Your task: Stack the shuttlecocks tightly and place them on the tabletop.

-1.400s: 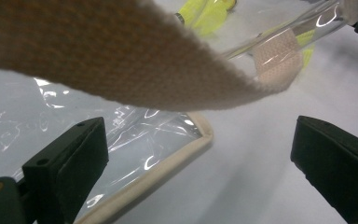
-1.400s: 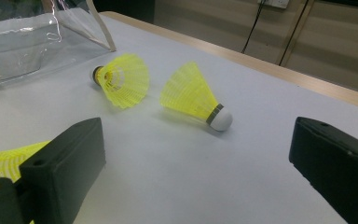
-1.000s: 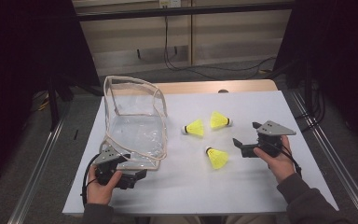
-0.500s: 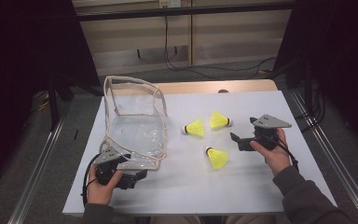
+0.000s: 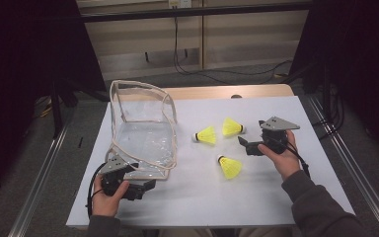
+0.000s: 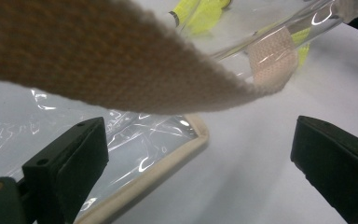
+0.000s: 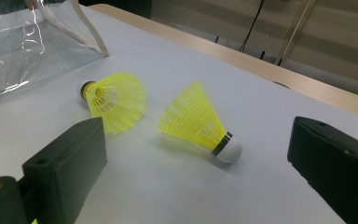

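Yellow shuttlecock (image 7: 199,122) lying just ahead of my right gripper (image 5: 250,146); jaws gaping wide, gripping nothing. My left gripper (image 5: 145,186) likewise, at clear bag (image 5: 143,140).

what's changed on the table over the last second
The right gripper has moved away from the person and a little leftward, from beside the nearest shuttlecock toward the far pair, jaws open, nothing grasped. The left gripper stays open at the clear bag's near corner; the shuttlecocks and bag haven't moved.

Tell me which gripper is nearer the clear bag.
Left. The left gripper sits at the clear bag's near edge; the right gripper is across the table, by the shuttlecocks.
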The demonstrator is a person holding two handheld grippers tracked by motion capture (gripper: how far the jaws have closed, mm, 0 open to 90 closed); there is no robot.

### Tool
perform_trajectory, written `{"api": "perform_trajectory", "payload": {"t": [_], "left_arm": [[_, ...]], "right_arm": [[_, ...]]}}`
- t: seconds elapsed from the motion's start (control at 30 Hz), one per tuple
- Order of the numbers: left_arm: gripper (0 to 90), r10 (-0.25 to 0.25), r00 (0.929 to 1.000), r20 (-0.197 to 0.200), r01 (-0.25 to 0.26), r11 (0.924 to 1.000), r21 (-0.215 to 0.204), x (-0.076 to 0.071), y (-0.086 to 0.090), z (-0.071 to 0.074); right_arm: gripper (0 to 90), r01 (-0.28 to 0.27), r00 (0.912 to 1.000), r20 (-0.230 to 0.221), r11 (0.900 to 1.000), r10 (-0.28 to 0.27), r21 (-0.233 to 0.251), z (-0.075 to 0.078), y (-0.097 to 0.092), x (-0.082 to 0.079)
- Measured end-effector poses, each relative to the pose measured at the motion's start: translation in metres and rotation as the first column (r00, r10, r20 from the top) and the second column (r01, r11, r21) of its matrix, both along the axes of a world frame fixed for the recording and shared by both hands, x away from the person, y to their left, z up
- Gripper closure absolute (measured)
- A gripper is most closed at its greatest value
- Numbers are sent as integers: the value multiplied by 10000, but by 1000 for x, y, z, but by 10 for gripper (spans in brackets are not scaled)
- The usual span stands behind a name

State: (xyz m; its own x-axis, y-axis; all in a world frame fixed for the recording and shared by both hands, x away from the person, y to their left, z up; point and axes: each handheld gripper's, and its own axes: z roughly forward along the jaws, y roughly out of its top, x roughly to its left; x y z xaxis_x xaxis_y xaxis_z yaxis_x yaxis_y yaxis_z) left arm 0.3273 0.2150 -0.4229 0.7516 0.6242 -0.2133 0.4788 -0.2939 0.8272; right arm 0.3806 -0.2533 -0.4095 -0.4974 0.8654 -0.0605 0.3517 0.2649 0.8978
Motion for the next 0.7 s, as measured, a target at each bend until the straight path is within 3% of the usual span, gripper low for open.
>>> {"api": "perform_trajectory", "payload": {"t": [0.7], "left_arm": [[40, -38, 10000, 15, 38, 10000, -11, 0, 0, 0]], "right_arm": [[40, 292, 9995, -97, 9991, -296, -322, 4, 11, 23]]}}
